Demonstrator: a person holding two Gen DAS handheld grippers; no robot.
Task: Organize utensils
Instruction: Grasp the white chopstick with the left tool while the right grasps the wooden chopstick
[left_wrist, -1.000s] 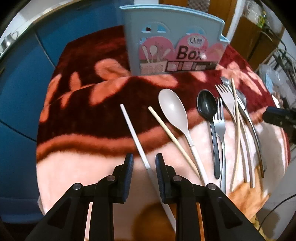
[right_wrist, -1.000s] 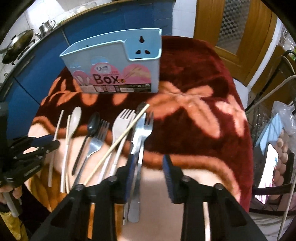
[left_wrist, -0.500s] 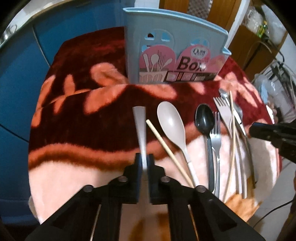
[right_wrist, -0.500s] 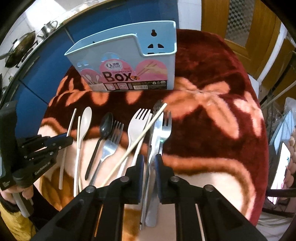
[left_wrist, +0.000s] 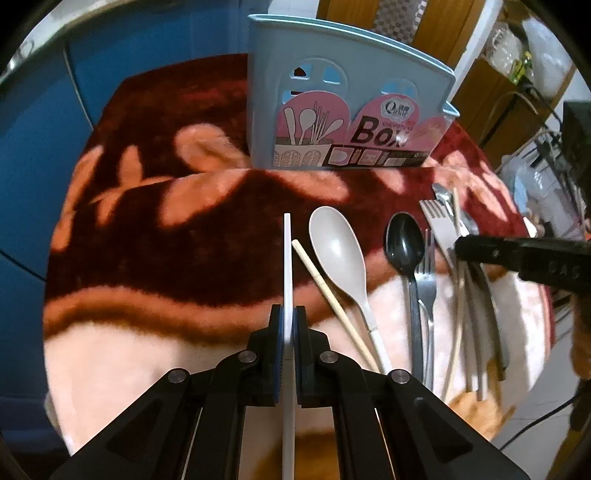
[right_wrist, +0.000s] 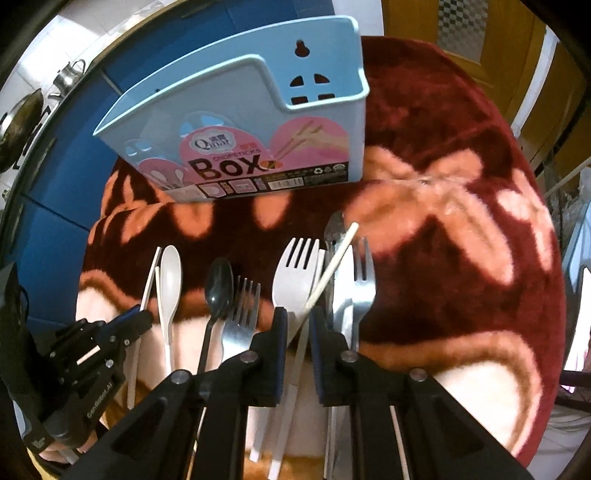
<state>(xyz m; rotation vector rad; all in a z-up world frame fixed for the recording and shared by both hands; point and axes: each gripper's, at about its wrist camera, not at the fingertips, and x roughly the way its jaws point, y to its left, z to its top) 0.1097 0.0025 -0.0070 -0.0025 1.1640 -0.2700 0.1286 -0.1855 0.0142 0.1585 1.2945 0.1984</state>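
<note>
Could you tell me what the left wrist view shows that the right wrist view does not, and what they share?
Only the left wrist view shows the left gripper shut on the white chopstick up close. Only the right wrist view shows the box's open top, the pots behind, and the right gripper around the white fork's handle and the wooden chopstick. Both show the blue box and the utensil row.

A red floral blanket (right_wrist: 443, 155) covers the table, blue cabinets (left_wrist: 33, 147) behind it, steel pots (right_wrist: 22, 118) on the counter, a wooden door (right_wrist: 461, 33) beyond.
</note>
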